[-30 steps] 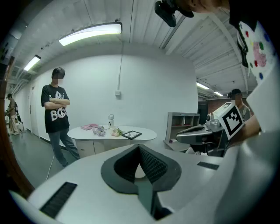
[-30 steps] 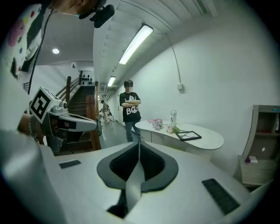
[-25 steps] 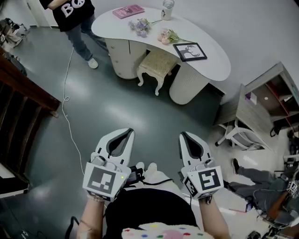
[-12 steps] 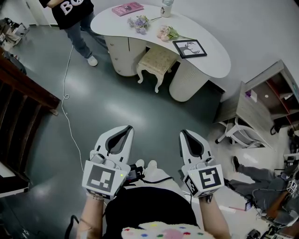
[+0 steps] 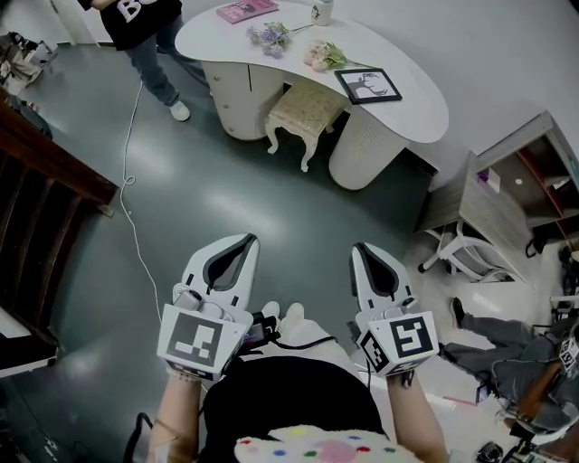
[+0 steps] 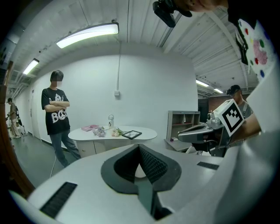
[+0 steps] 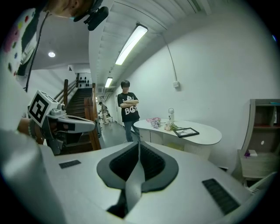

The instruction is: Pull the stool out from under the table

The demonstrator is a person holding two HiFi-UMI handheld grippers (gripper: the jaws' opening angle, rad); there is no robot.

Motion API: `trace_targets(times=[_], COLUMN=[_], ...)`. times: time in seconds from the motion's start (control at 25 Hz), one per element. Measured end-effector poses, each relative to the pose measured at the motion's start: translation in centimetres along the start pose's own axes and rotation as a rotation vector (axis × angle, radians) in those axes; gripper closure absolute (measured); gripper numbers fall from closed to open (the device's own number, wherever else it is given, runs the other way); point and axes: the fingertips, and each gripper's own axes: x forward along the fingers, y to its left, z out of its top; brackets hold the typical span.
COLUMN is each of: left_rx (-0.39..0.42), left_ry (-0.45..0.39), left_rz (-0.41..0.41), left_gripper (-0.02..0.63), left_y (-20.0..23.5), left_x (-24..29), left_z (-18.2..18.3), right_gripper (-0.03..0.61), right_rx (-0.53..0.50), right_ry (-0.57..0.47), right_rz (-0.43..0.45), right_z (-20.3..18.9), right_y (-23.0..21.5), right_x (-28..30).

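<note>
A cream cushioned stool [image 5: 306,113] with white curved legs stands half under the white curved table [image 5: 418,116] at the far side of the room. My left gripper [image 5: 242,240] and right gripper [image 5: 361,249] hover side by side close to my body, far from the stool. Both are shut with nothing between their pads. Over the shut left gripper [image 6: 139,147], the left gripper view shows the table [image 6: 146,134] in the distance. The right gripper [image 7: 138,143] view shows the same table [image 7: 208,134] beyond its closed jaws.
A person in a black T-shirt [image 5: 143,25] stands at the table's left end. A white cable [image 5: 132,203] trails over the grey floor. Dark wooden stairs [image 5: 41,203] run along the left. A shelf unit [image 5: 511,194], a white chair [image 5: 457,258] and a seated person [image 5: 507,348] fill the right.
The table and stool sit slightly higher in the head view, and both grippers a little lower. Both stay shut and empty.
</note>
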Motion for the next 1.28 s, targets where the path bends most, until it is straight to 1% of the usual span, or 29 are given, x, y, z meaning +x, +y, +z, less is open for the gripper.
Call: trace_targets(times=[0.32,0.52,0.68,0.76,0.92,1.28], left_rx=[-0.024,-0.032,-0.040,-0.031,0.024,0.028], left_ry=[-0.010,-0.004,-0.015,-0.020,-0.041,-0.056], left_rz=[0.037,0.057,0.067,0.070,0.086,0.139], left_gripper=[0.598,0.598,0.598,0.598,0.598,0.598], left_y=[-0.7,-1.3,-2.4,-3.1,-3.6,-4.2], left_x=[-0.4,-0.2,0.1,0.0,-0.5,-0.1], left_z=[0.4,0.2,0.4,0.5,0.6,1.5], right_gripper=[0.538,0.538,0.538,0.538,0.538,0.538], right_rx=[0.020,0.007,-0.012,-0.027,-0.044,-0.062], right_ry=[0.003,0.004,-0.002,-0.009,-0.022,-0.059], right_rz=[0.009,0.024,0.032,0.035,0.032,0.055], right_z=[-0.2,-0.7,-0.8,-0.8,-0.9,-0.6], right_y=[-0.6,-1.2,-1.7,-2.0,-2.6,-3.5], right_x=[-0.5,-0.9,-1.6,-2.1,-3.2,-3.2])
